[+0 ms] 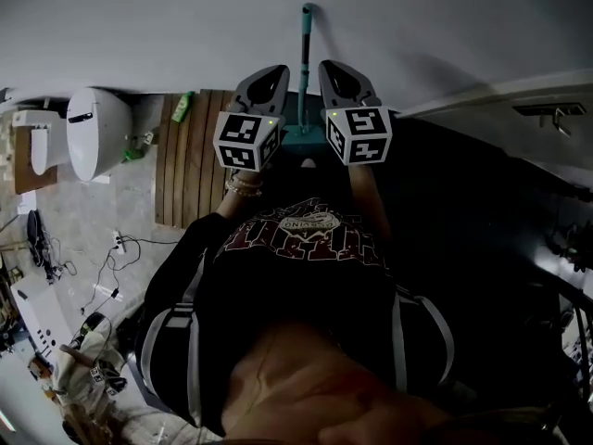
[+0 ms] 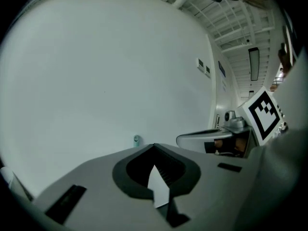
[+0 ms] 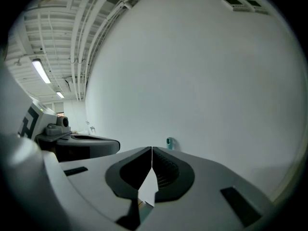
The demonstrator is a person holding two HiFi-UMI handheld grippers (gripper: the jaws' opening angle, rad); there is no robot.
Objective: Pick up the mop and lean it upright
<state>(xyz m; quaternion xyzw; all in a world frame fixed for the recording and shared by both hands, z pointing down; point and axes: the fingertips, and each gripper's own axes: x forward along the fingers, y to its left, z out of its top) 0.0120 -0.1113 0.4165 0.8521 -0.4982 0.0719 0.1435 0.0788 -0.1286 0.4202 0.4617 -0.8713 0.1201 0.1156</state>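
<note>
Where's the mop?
In the head view, the mop stands upright against the white wall, straight ahead between the left gripper and the right gripper.

A plain white wall (image 1: 185,26) fills the far side. Below it a white toilet (image 1: 97,130) stands beside a wooden slatted mat (image 1: 190,156) on a pale tiled floor (image 1: 83,230) strewn with cables (image 1: 116,253). Overhead, the open ceiling (image 3: 57,28) carries white pipes (image 3: 91,28) and a lit strip light (image 3: 41,71), while the floor to the right is dark.
</note>
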